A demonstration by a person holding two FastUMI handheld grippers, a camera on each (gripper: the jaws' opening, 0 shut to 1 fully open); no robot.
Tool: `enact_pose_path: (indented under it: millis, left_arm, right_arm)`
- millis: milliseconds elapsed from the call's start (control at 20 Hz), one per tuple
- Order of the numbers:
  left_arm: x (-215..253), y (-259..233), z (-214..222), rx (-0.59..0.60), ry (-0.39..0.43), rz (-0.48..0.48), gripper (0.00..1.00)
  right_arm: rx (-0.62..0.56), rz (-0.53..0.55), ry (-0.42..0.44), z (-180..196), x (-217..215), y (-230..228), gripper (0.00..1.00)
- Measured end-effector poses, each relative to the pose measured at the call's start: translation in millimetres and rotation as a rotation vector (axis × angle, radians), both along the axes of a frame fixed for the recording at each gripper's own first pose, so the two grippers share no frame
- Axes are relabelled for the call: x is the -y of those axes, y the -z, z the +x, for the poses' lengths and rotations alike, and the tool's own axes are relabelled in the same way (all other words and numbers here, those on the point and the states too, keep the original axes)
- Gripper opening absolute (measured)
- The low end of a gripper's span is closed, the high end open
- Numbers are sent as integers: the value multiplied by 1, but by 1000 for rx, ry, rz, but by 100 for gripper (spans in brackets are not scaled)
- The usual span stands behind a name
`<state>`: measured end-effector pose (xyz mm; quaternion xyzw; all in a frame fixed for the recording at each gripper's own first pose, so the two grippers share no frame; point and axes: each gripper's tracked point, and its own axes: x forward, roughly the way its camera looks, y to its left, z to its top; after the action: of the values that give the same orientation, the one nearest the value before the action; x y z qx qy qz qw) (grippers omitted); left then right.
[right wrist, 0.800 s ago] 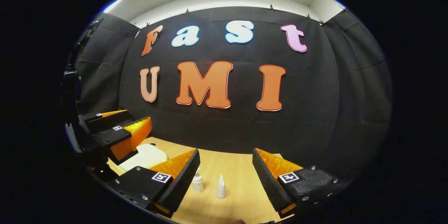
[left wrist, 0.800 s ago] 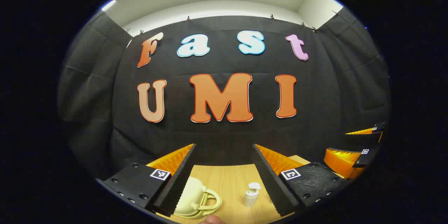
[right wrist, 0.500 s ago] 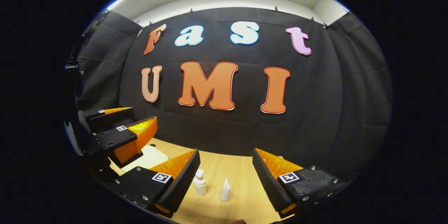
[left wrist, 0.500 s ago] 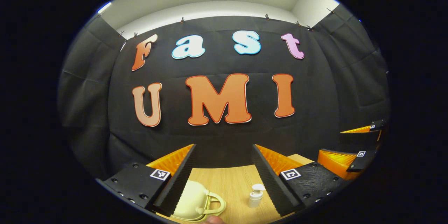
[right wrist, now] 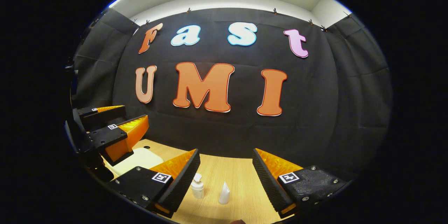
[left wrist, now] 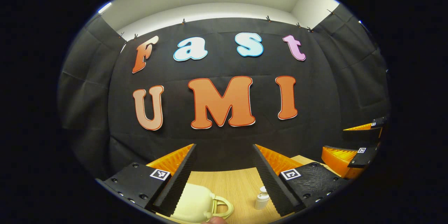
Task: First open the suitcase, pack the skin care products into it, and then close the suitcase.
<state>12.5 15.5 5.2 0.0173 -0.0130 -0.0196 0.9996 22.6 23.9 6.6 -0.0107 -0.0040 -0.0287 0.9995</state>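
Glossy cream suitcase [left wrist: 192, 204], rounded; both grippers, left [left wrist: 224, 178] and right [right wrist: 225, 182], gape empty.

you have no words or numbers to read here. the square black-and-white marker [left wrist: 160, 174] on each finger of your left gripper [left wrist: 224, 145] and your right gripper [right wrist: 225, 150] bears only a coded pattern. any print on the pump bottle [right wrist: 197, 187] is too small to tell.
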Motion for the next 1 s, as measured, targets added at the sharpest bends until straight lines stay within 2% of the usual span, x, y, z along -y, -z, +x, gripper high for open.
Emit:
enact_pose_path:
  millis: [450,1000]
  left_arm:
    - [-7,25,2,-59,17,97,99]
    - [-29,82,-7,-216,70,369,99]
  right_arm:
    - [-23,-17,6,7,6,11,96]
    - [-47,-23,29,20,20,22,96]
